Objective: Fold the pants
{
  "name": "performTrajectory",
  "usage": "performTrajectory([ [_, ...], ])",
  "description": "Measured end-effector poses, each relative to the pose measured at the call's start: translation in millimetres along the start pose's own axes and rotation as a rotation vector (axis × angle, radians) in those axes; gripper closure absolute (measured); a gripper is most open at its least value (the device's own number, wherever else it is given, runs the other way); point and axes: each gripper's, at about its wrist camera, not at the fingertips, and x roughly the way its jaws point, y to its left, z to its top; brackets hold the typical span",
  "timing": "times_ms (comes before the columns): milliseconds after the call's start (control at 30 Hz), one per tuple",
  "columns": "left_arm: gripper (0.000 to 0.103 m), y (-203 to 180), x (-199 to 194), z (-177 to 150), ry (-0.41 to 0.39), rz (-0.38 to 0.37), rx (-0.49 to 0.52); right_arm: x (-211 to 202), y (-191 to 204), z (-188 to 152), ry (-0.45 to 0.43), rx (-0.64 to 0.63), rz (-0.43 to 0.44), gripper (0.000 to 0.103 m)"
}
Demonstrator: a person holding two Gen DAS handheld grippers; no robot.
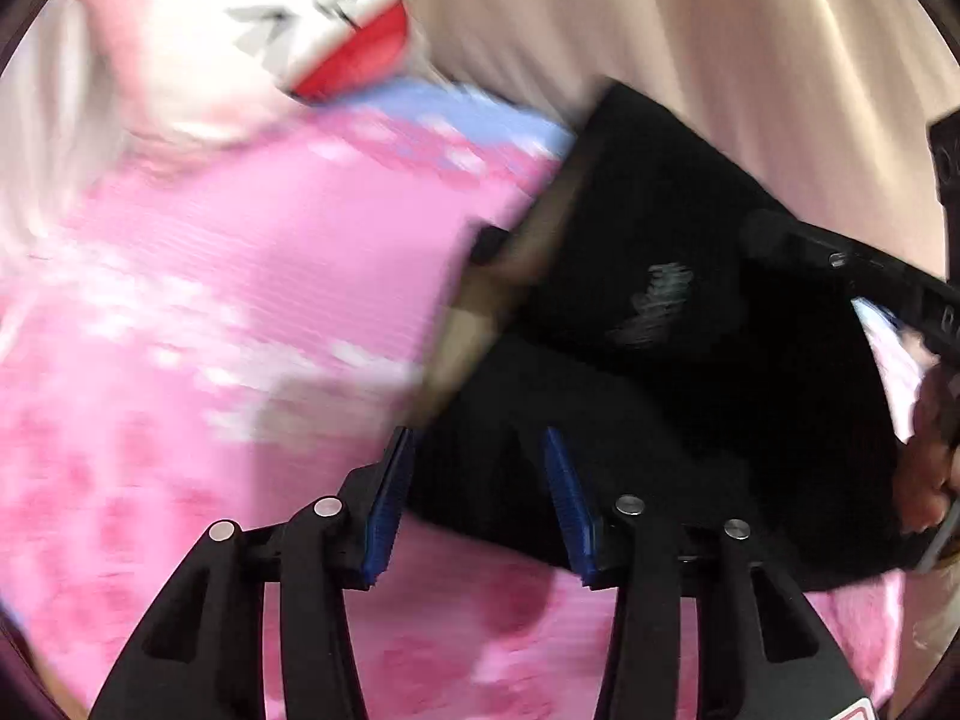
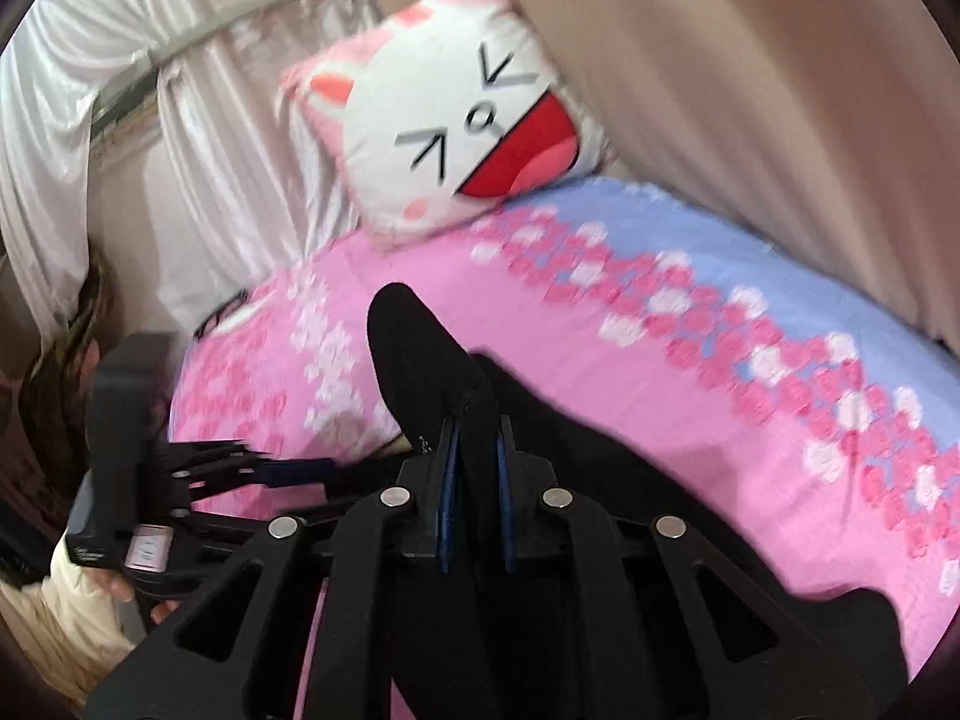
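Observation:
The black pants lie on a pink flowered bedspread, with a tan waistband lining showing along their left edge. My left gripper is open, its blue pads on either side of the near edge of the pants. The view is blurred. My right gripper is shut on a fold of the black pants and holds it lifted above the bed. The right gripper also shows at the right of the left wrist view. The left gripper shows at the left of the right wrist view.
A white cat-face pillow leans at the head of the bed. Beige curtains hang along the far side, white satin drapes on the left. The bedspread has a blue band toward the curtain.

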Motion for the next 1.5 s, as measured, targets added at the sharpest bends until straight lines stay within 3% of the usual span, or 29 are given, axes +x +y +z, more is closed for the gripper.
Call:
performTrajectory([
  [67,0.054,13.3,0.2,-4.0,0.021,0.067,-0.031,-8.1,-5.8,8.7,-0.033,0.01,-0.007,0.092],
  [200,0.054,20.3,33.6,-8.2,0.13,-0.035,-0.082,-7.8,-9.4,18.7,-0.056,0.004,-0.028,0.092],
  [267,0.055,11.9,38.0,-7.5,0.105,-0.021,-0.058,-4.8,-7.2,20.5,-0.055,-0.004,-0.037,0.092],
  [333,0.081,6.9,40.9,-2.4,0.1,-0.014,-0.056,-6.1,-6.5,23.9,-0.068,0.001,-0.039,0.092],
  [367,0.085,5.0,35.7,0.2,0.091,-0.045,-0.051,-9.2,-5.1,24.9,-0.085,0.003,-0.045,0.092],
  [400,0.095,4.7,29.3,1.4,0.075,-0.058,-0.048,-13.2,-3.2,25.5,-0.1,0.003,-0.042,0.092],
  [467,0.096,8.4,5.2,2.1,0.053,-0.1,-0.037,-20.7,10.5,21.0,-0.108,-0.025,-0.011,0.092],
  [600,0.095,18.7,-23.2,-8.9,0.088,-0.114,-0.03,9.1,60.7,-25.5,0.076,-0.145,0.119,0.092],
  [700,0.093,27.8,-9.7,-27.4,0.168,-0.089,-0.057,59.1,101.9,-84.1,0.269,-0.293,0.126,0.092],
  [767,0.089,38.9,-1.1,-35.1,0.194,-0.104,-0.12,63.8,109.3,-105.9,0.293,-0.319,0.104,0.085],
  [833,0.085,43.1,-10.3,-36.6,0.184,-0.104,-0.138,43.3,105.8,-109.7,0.277,-0.324,0.117,0.084],
  [867,0.086,46.7,-16.5,-35.1,0.169,-0.084,-0.138,18.3,90.8,-104.3,0.247,-0.288,0.139,0.082],
  [900,0.088,50.2,-32.0,-35.4,0.134,0.0,-0.123,2.0,78.9,-100.8,0.217,-0.264,0.139,0.061],
  [933,0.088,54.7,-42.3,-30.3,0.095,0.065,-0.109,-21.4,59.0,-95.4,0.166,-0.232,0.107,0.047],
  [967,0.088,59.0,-62.9,-25.0,0.036,0.121,-0.095,-45.1,34.4,-90.3,0.109,-0.206,0.036,0.022],
  [1000,0.089,61.8,-74.0,-19.3,0.003,0.134,-0.091,-59.9,14.3,-87.3,0.072,-0.193,-0.032,0.017],
  [1067,0.089,56.3,-94.9,-3.4,-0.072,0.12,-0.072,-80.3,-40.6,-79.6,0.059,-0.136,-0.202,0.017],
  [1133,0.089,39.9,-89.6,13.0,-0.088,0.094,-0.032,-86.2,-87.7,-74.1,0.066,-0.044,-0.293,0.018],
  [1233,0.087,3.4,-33.3,32.3,0.003,0.013,0.043,-77.4,-144.6,-76.0,0.126,0.079,-0.337,0.023],
  [1333,0.087,-18.7,26.9,32.2,0.113,0.007,0.085,-49.3,-175.6,-88.8,0.2,0.139,-0.344,0.023],
  [1367,0.087,-24.5,43.5,29.7,0.137,0.024,0.101,-37.5,-181.5,-94.1,0.218,0.158,-0.3,0.037],
  [1400,0.086,-24.5,54.8,24.5,0.14,0.047,0.107,-27.6,-183.5,-96.6,0.243,0.178,-0.231,0.077],
  [1500,0.082,-27.0,57.3,22.3,0.085,0.107,0.137,-25.4,-174.8,-85.2,0.182,0.111,-0.308,0.087],
])
